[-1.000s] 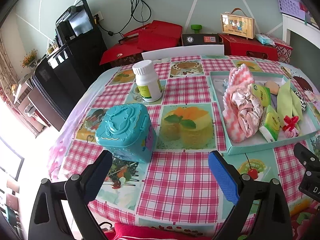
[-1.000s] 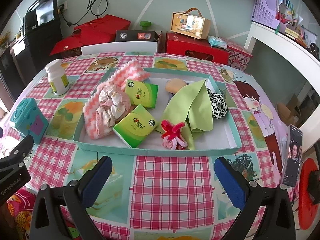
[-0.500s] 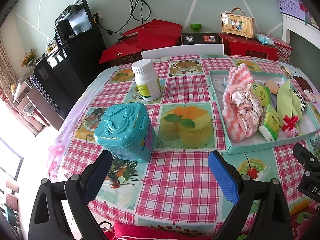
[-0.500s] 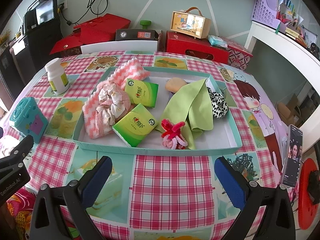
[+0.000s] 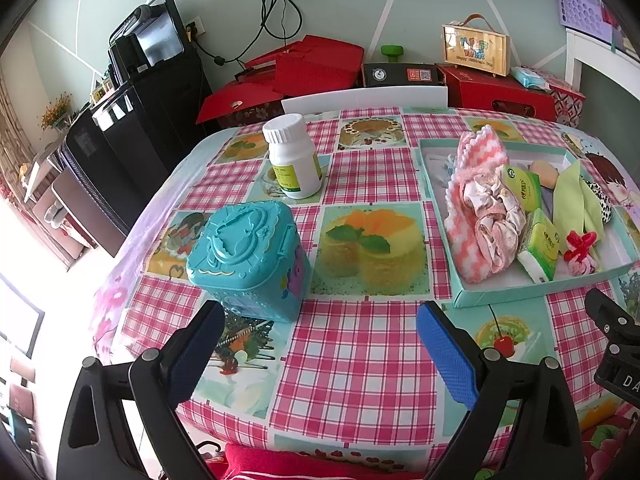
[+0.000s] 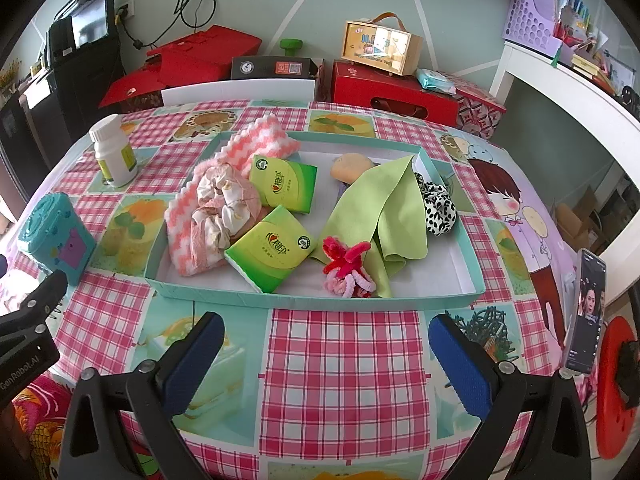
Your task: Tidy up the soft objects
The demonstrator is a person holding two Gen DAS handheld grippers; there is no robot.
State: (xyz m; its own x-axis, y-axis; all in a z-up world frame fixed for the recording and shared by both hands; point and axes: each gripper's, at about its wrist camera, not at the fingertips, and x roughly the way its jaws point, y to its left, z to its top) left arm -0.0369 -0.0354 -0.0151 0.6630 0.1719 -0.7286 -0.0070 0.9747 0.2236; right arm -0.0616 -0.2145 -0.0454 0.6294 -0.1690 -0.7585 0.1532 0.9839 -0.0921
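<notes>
your left gripper [image 5: 320, 344] is spread wide with nothing between the blue pads, parked over the near edge of the table [image 5: 360, 360]. right gripper [image 6: 326, 350] is the same: fingers apart, empty, sitting just short of the tray [image 6: 360, 302].

surface: round table under a pink plaid cloth with cake and fruit print panels. in the left view the teal plastic box [image 5: 248, 256] sits at 11 o'clock just past the left pad, and the white pill bottle [image 5: 294, 156] is farther out at 12, apart from it. the tray is at 2 o'clock there.

soft stuff is all inside the tray, 12 o'clock in the right view: pink zigzag knit cloth [image 6: 256, 148] along the left side with a pale scrunchie [image 6: 222, 200] on it, two green tissue packs [image 6: 282, 184] next to that, a green cloth [image 6: 380, 208] draped mid-right, a black-and-white spotted scrunchie [image 6: 438, 206] touching its right edge, and a red and pink pipe-cleaner piece [image 6: 348, 268] near the front wall.

room: pale green wall, red boxes [image 6: 392, 88] and a wooden-framed case [image 6: 380, 46] behind the table at 12, black cabinets [image 5: 132, 120] at 10, a white desk [image 6: 560, 80] with a purple basket at 2, and a phone [image 6: 586, 312] on a stand at 3.
</notes>
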